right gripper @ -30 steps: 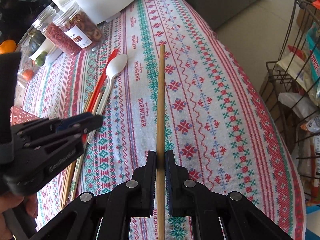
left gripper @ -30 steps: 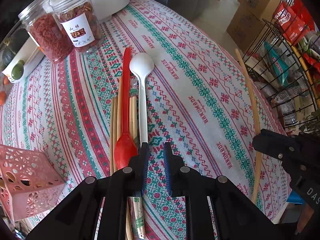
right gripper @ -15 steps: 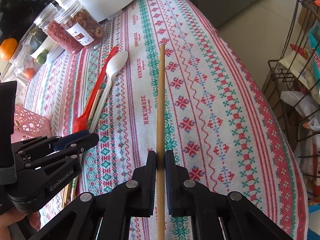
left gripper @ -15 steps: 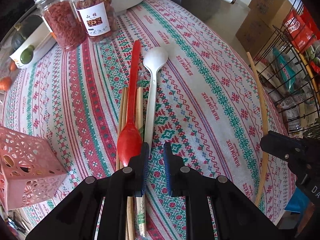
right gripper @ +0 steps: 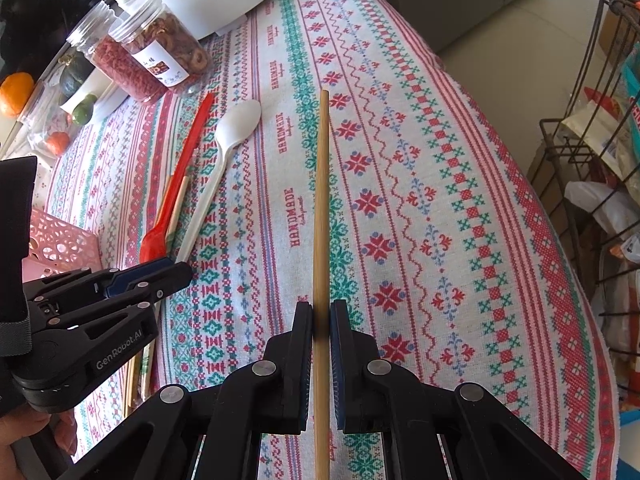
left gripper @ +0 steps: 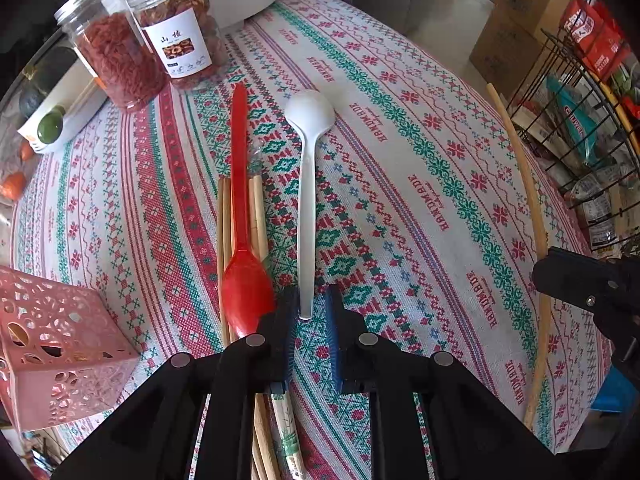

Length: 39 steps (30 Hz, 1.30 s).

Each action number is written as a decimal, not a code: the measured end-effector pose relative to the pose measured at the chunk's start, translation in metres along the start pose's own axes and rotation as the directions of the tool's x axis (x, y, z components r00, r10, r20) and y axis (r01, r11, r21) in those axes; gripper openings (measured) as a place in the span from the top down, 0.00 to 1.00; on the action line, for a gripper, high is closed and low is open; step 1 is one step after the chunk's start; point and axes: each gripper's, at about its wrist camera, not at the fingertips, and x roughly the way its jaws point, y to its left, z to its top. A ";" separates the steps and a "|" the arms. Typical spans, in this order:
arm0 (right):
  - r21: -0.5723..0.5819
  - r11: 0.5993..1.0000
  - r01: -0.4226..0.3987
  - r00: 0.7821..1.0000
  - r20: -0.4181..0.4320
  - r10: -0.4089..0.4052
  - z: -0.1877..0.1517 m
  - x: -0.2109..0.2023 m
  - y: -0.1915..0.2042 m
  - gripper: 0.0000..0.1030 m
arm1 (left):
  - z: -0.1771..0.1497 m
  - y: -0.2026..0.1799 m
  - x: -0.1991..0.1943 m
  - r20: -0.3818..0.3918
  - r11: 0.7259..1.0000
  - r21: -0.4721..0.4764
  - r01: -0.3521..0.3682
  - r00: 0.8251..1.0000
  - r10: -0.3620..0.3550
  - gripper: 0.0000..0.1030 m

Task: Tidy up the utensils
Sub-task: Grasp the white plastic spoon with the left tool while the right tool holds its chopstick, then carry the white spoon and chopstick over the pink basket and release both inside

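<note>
Bamboo in one hand, spoon handle ahead of the other.
My right gripper [right gripper: 321, 320] clamps the long bamboo chopstick [right gripper: 321, 200]; my left gripper [left gripper: 311, 312] stands apart around the white plastic spoon's [left gripper: 307, 184] handle tip (not closed), beside the red plastic spoon [left gripper: 240, 216] on the patterned tablecloth [left gripper: 420, 184].

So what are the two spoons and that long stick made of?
Red spoon: looks like plastic, glossy, with bright highlights on the bowl. White spoon: probably plastic too, smooth and evenly white with a softer sheen. Long stick: seems to be bamboo or wood, matte tan with faint lengthwise grain; the pictures cannot settle which.
</note>
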 end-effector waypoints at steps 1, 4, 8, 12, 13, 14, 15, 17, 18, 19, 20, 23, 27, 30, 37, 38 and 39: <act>-0.001 1.000 0.001 1.000 0.000 -0.001 0.000 0.000 0.000 0.93 | -0.001 0.000 -0.001 0.004 1.000 -0.003 0.005 1.000 -0.005 0.93; 0.000 1.000 0.002 1.000 0.002 -0.002 0.001 0.000 0.001 0.93 | -0.010 -0.002 -0.014 0.064 1.000 0.000 -0.001 0.998 0.001 0.93; 0.004 1.000 -0.008 0.999 0.031 0.008 0.001 -0.007 0.003 0.93 | -0.032 0.000 -0.054 0.174 0.999 0.032 -0.003 0.985 -0.002 0.93; -0.005 1.000 -0.023 0.996 0.083 0.024 -0.002 -0.022 0.008 0.93 | -0.052 0.008 -0.100 0.290 0.999 0.041 0.000 0.957 -0.012 0.93; -0.006 1.000 -0.024 0.995 0.098 0.025 -0.003 -0.027 0.010 0.93 | -0.058 0.010 -0.110 0.317 0.999 0.037 0.004 0.948 -0.015 0.93; -0.006 1.000 -0.027 0.993 0.112 0.027 -0.004 -0.031 0.012 0.93 | -0.063 0.013 -0.119 0.344 0.999 0.035 0.004 0.939 -0.015 0.93; -0.005 0.999 -0.032 0.991 0.128 0.032 -0.005 -0.036 0.013 0.93 | -0.068 0.018 -0.129 0.371 0.999 0.032 0.001 0.929 -0.013 0.93; 0.000 0.999 -0.041 0.987 0.158 0.040 -0.007 -0.045 0.016 0.93 | -0.078 0.025 -0.147 0.421 1.000 0.024 0.000 0.907 -0.011 0.93; 0.004 0.999 -0.047 0.984 0.175 0.045 -0.008 -0.050 0.018 0.93 | -0.083 0.028 -0.155 0.441 1.000 0.018 0.005 0.897 -0.012 0.93; 0.007 0.999 -0.052 0.981 0.188 0.050 -0.009 -0.055 0.020 0.93 | -0.087 0.032 -0.161 0.457 1.000 0.010 0.008 0.890 -0.012 0.93; 0.009 0.998 -0.059 0.978 0.201 0.056 -0.010 -0.059 0.022 0.93 | -0.091 0.035 -0.167 0.471 1.000 0.003 0.013 0.882 -0.012 0.93; 0.007 0.997 -0.077 0.970 0.232 0.073 -0.014 -0.071 0.031 0.93 | -0.101 0.045 -0.186 0.508 0.999 -0.013 0.033 0.861 -0.022 0.93; -0.020 0.996 -0.084 0.959 0.271 0.087 -0.019 -0.084 0.046 0.93 | -0.115 0.056 -0.213 0.538 0.998 -0.017 0.059 0.842 -0.041 0.93; -0.058 0.995 -0.086 0.947 0.306 0.099 -0.022 -0.097 0.061 0.93 | -0.126 0.066 -0.236 0.551 0.996 -0.017 0.083 0.832 -0.060 0.93; -0.152 0.983 -0.104 0.909 0.386 0.156 -0.027 -0.127 0.095 0.93 | -0.151 0.092 -0.281 0.561 0.997 -0.030 0.077 0.826 -0.047 0.93; -0.165 0.981 -0.107 0.904 0.394 0.165 -0.028 -0.131 0.100 0.93 | -0.155 0.097 -0.285 0.563 0.997 -0.035 0.073 0.825 -0.040 0.93; -0.179 0.978 -0.110 0.900 0.399 0.174 -0.028 -0.134 0.105 0.93 | -0.157 0.102 -0.290 0.565 0.997 -0.042 0.067 0.824 -0.031 0.93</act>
